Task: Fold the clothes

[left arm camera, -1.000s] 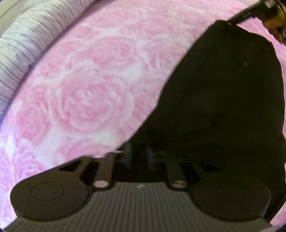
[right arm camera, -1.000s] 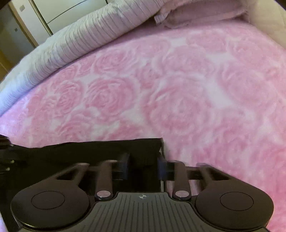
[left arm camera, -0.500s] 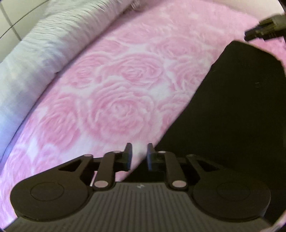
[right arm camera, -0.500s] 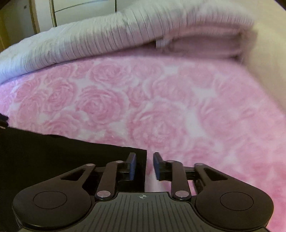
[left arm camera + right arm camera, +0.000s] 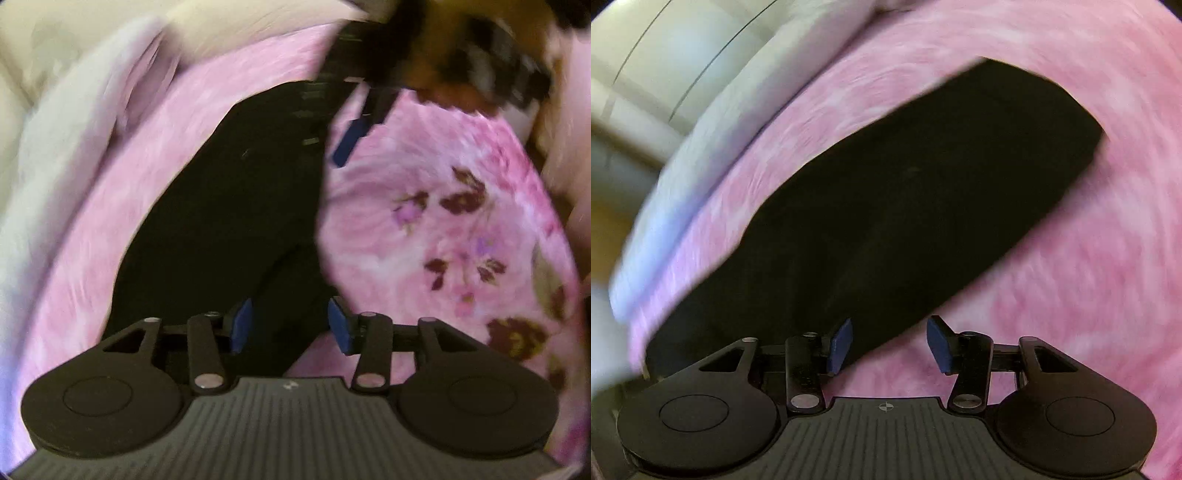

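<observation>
A black garment [image 5: 236,206] lies flat on the pink rose-patterned bed cover [image 5: 406,206]; in the right wrist view the garment [image 5: 923,192] is a long folded band across the middle. My left gripper [image 5: 290,325] hovers over its near end, jaws opening, blue pads apart and pressing on nothing. My right gripper [image 5: 890,345] is over the garment's near edge, jaws also opening, nothing pinched between the pads. In the left wrist view, the right gripper [image 5: 349,138] shows blurred at the garment's far end. Both views are motion-blurred.
A white ribbed quilt [image 5: 55,166] is bunched along the left side of the bed and shows again as the quilt [image 5: 713,122] in the right wrist view. Pale cupboard doors [image 5: 646,48] stand behind it. A person's hand [image 5: 450,70] holds the right gripper.
Both grippers were shut on the garment's edge, then let go and opened wider. Both have swung sideways and rolled, and the garment now lies folded on the bed.
</observation>
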{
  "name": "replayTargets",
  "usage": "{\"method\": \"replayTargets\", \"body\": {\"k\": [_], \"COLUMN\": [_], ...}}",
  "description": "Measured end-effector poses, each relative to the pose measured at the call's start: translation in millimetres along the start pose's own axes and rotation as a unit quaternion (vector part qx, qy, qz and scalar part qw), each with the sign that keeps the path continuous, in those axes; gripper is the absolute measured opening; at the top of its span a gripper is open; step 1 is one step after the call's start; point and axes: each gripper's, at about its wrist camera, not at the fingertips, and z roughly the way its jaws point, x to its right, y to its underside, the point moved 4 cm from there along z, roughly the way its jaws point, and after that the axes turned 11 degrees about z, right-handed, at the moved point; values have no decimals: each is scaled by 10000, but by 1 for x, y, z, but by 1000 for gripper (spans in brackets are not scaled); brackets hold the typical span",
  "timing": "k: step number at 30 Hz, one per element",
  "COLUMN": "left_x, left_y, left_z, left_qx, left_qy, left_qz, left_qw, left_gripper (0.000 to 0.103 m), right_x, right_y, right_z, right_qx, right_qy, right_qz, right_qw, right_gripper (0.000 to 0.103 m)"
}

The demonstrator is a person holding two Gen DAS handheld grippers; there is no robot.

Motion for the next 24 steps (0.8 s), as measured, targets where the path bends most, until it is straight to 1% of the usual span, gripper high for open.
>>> {"method": "replayTargets", "body": {"k": [2,4,5,6,7,8,9,10,12,15,17,18,19,20,21,23,24], "left_x": [19,30,32,33,30,28,27,27,31,34,33,32,31,28,24,14,8], "left_y": [-10,-7,-3,1,3,4,6,7,12,19,27,33,39,47,56,78,91], "left_z": [20,38,44,47,46,44,40,38,41,45,38,32,27,21,14,-3,-12], "left_qx": [-110,-289,-401,-467,-450,-417,-354,-319,-357,-478,-668,-785,-910,-1053,-1201,-1548,-1729], "left_qy": [-70,-107,-146,-176,-191,-202,-203,-189,-82,52,142,190,219,195,146,19,-65], "left_qz": [357,646,680,672,590,554,601,650,778,955,843,750,632,444,210,-304,-564], "left_qw": [9993,9974,9968,9965,9971,9974,9974,9972,9963,9943,9941,9939,9936,9933,9924,9875,9833], "left_gripper": [45,34,21,18,15,10,9,8,6,6,7,7,7,9,10,11,15], "right_x": [8,17,25,32,39,47,54,56,53,53,57,58,58,59,56,47,39], "right_y": [-9,-24,-33,-42,-51,-60,-69,-78,-92,-99,-97,-95,-95,-94,-94,-90,-87], "right_z": [1,4,7,10,13,16,18,22,28,33,30,28,27,23,18,10,7], "right_qx": [211,443,505,567,628,689,749,752,670,591,576,557,548,558,569,572,561], "right_qy": [-61,-82,-117,-152,-187,-221,-256,-312,-418,-437,-473,-482,-430,-292,-153,49,135], "right_qz": [294,584,777,971,1164,1356,1548,1589,1461,1400,1537,1604,1606,1544,1424,1106,909], "right_qw": [9993,9973,9956,9935,9910,9881,9848,9839,9861,9874,9853,9843,9846,9860,9881,9922,9942], "right_gripper": [53,54,54,54,53,41,20,19,18,18,19,22,32,38,48,50,50]}}
